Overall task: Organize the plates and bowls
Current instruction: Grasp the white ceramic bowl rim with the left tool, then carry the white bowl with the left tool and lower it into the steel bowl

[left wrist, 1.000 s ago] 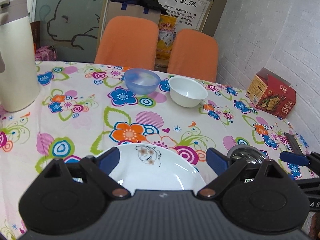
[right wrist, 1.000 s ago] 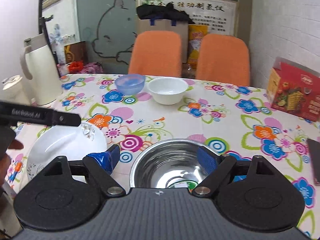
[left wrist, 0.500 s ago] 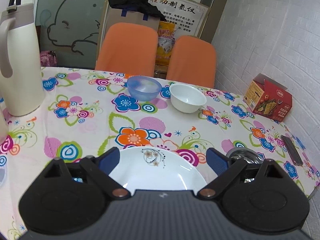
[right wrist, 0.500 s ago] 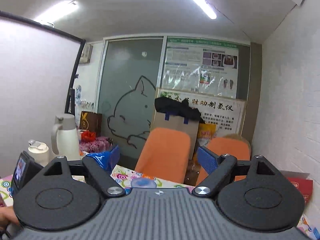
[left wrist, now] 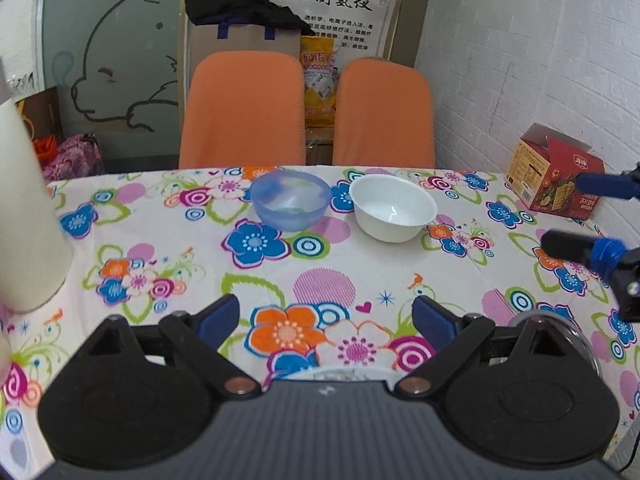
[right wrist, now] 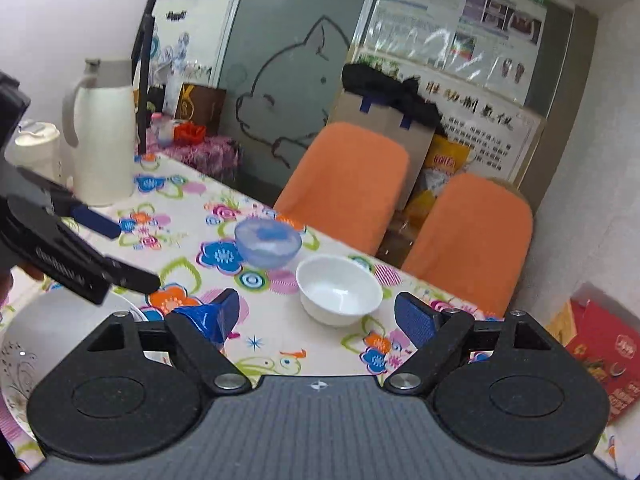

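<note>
The left gripper (left wrist: 326, 322) was open, its blue-padded fingers spread wide and holding nothing, poised above the flowered tablecloth (left wrist: 168, 236). The white plate (left wrist: 344, 374) lay directly below and just behind the fingertips in the left wrist view, only a thin arc of its rim showing above the gripper body; whether the gripper touched it could not be told. In the right wrist view the same plate occupied the lower left corner, partly under the left gripper. The steel bowl (left wrist: 576, 340) sat just beside the left gripper's right finger, largely hidden behind the gripper. The blue bowl (left wrist: 290, 200) and the white bowl (left wrist: 394, 208) stood side by side, close but apart, toward the far edge of the table, well ahead of both grippers. The right gripper (right wrist: 318, 316) was likewise open and empty, raised above the table and tilted, with the white bowl framed between its fingers but farther off, and the blue bowl beyond and to the left of it. A white jug (right wrist: 102, 132) stood at the left of the table, and a red carton (left wrist: 556, 178) near the right wall. Two orange chairs (left wrist: 244, 108) stood behind the table.
</note>
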The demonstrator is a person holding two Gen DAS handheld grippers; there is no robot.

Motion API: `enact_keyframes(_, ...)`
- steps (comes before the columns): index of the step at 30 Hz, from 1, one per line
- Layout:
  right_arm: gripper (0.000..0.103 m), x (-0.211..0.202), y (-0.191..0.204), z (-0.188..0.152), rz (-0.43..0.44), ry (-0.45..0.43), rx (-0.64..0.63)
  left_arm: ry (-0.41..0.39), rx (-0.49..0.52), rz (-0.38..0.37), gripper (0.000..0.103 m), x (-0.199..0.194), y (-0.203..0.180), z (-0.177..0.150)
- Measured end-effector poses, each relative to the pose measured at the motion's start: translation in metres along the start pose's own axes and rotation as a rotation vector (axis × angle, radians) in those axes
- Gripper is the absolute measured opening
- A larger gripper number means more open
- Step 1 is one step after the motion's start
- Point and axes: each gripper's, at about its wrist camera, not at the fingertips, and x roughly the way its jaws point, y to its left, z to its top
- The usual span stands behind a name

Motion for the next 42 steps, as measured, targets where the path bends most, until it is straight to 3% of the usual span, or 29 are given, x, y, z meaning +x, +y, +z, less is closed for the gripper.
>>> enact_keyframes(7, 0.072, 0.089, -0.035, -0.01, 0.071, 0.158, -0.026, 0.011, 0.189, -0.102, 0.094, 0.084, -0.012, 0.073)
enact_keyframes(12, 0.072, 0.134, -0.054, -0.024, 0.123, 0.231, -0.023, 0.085, 0.29, -0.2, 0.094, 0.167, -0.028, 0.12)
enact_keyframes(17, 0.072, 0.163, -0.067, -0.033, 0.177, 0.256, 0.025, 0.132, 0.444, -0.249, 0.094, 0.223, -0.045, 0.135)
enact_keyframes(22, 0.072, 0.178, -0.065, -0.034, 0.202, 0.263, 0.019, 0.173, 0.581, -0.293, 0.094, 0.252, -0.058, 0.138)
enact_keyframes(28, 0.072, 0.189, -0.065, -0.03, 0.21, 0.249, 0.025, 0.237, 0.578, -0.266, 0.094, 0.272, -0.052, 0.134)
enact_keyframes(32, 0.072, 0.196, -0.063, -0.031, 0.222, 0.24, 0.03, 0.252, 0.509, -0.282, 0.092, 0.278, -0.045, 0.134)
enact_keyframes(34, 0.072, 0.197, -0.062, -0.031, 0.223, 0.225, 0.025, 0.255, 0.505, -0.256, 0.09, 0.282, -0.048, 0.133)
enact_keyframes(35, 0.072, 0.198, -0.062, -0.032, 0.218, 0.214, 0.021, 0.259, 0.507, -0.248, 0.083, 0.284, -0.049, 0.131)
enact_keyframes(36, 0.072, 0.198, -0.062, -0.032, 0.217, 0.205, 0.019, 0.276, 0.506, -0.253, 0.068, 0.287, -0.05, 0.13)
enact_keyframes(42, 0.071, 0.203, -0.063, -0.031, 0.223, 0.161, 0.035, 0.28, 0.465, -0.264, 0.067, 0.288, -0.046, 0.127)
